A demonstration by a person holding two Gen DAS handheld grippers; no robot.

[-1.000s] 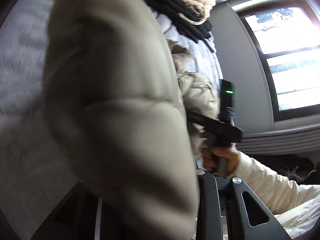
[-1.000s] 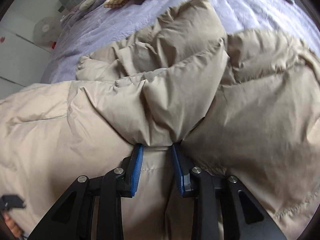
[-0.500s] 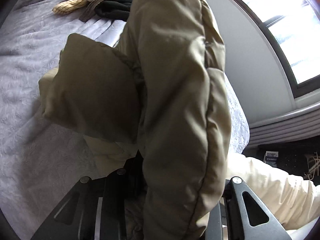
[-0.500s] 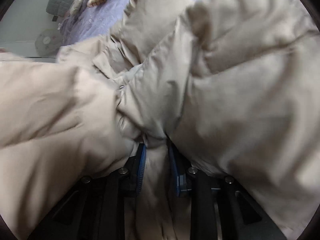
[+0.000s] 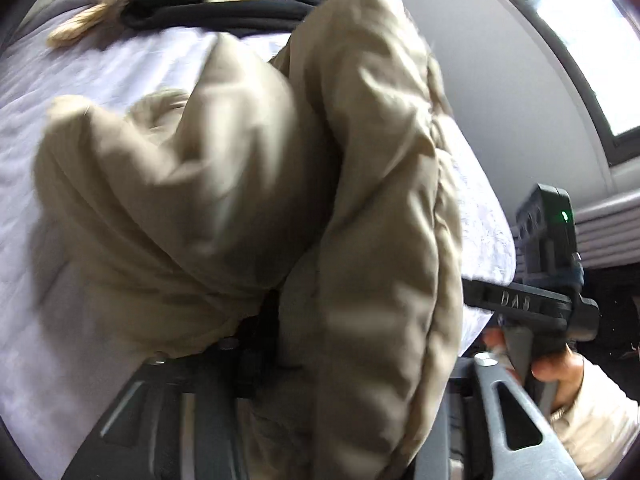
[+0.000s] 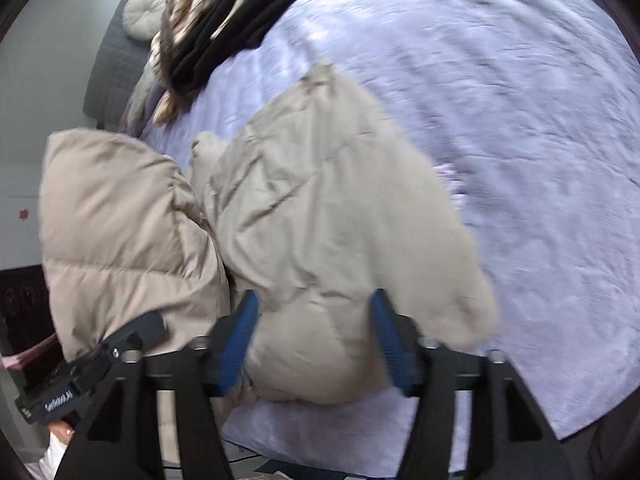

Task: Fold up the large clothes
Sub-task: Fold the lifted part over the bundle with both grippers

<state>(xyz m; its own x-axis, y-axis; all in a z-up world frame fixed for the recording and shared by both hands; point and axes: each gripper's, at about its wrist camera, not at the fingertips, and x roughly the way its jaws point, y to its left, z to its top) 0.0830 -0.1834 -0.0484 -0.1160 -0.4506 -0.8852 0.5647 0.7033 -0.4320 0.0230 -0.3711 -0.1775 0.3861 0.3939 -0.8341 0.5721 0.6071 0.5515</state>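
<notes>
A: Jacket (image 6: 328, 200) is a beige puffer, quilted and crinkly, bunched into 2 fat lobes at the near edge of the bed (image 6: 500, 100), which has a lilac cover with a fine wrinkled texture.

B: What about the tongs?

A: Right gripper (image 6: 316, 340) is spread wide, blue pads (image 6: 240, 332) on either side of a puffy lump. Can't tell if they touch it, too blurry. Left gripper (image 5: 316, 360) is buried under the jacket (image 5: 240, 184), so can't tell how its tongs stand. The fabric bulges right over them.

B: Anything else on the bed?

A: Black clothes (image 6: 240, 28) with a tan striped piece (image 6: 180, 20) tangled in, piled at the far end, well apart from the jacket.
</notes>
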